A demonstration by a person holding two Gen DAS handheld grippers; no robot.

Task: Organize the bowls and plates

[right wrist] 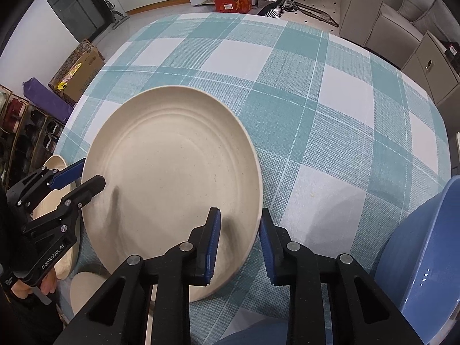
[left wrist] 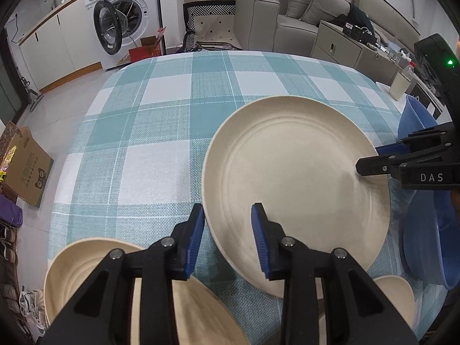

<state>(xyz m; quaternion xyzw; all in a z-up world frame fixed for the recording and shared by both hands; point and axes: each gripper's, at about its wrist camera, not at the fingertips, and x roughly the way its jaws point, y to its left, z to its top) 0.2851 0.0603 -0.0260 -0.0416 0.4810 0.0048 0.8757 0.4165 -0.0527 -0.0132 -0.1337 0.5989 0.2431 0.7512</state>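
Left gripper (left wrist: 227, 240): jaws apart, straddling rim at 7 o'clock of the large round cream plate (left wrist: 296, 189) on the checked teal tablecloth (left wrist: 161, 132) | right gripper (right wrist: 240, 247): apart, straddling 5 o'clock rim | risk: uneven closing tips plate against blue plastic bowl (right wrist: 425, 261).

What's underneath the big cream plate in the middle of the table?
The big cream plate lies on the checked tablecloth. Only cloth shows around its rim; whatever lies beneath its middle is covered.
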